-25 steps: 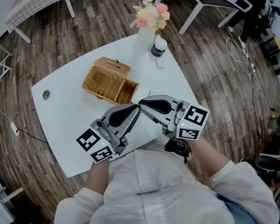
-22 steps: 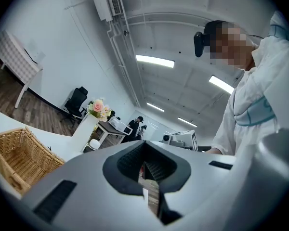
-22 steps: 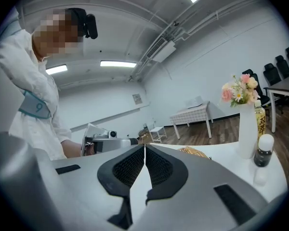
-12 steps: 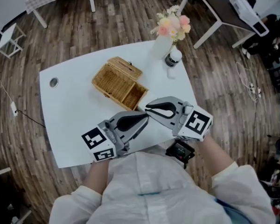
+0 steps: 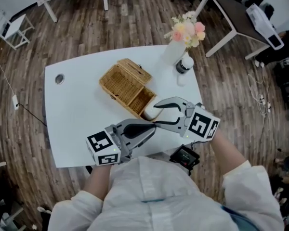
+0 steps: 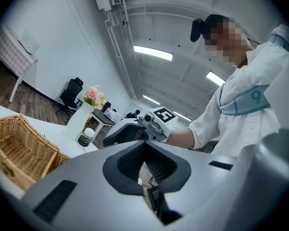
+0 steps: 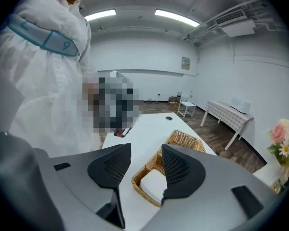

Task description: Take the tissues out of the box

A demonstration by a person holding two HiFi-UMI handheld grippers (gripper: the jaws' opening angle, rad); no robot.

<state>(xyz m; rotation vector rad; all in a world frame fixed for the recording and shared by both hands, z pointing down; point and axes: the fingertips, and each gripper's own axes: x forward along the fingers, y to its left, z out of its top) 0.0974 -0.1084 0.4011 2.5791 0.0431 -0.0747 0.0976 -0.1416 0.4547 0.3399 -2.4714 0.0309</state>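
White table (image 5: 72,124) lies open beside box (image 5: 123,83); left claw (image 6: 144,146) pressed together, right claw (image 7: 146,150) just spreading, empty, by tissues (image 7: 153,186).

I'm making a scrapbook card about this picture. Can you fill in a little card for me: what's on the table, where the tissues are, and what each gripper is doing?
Table: white table on a wooden floor
Box: wicker box, open on top
Tissues: white stack in the end of the box nearest the person
Also there: vase of flowers, small jar beside it
Left gripper: shut, nothing in it
Right gripper: jaws have just been opening, aimed at the tissues, gripping nothing
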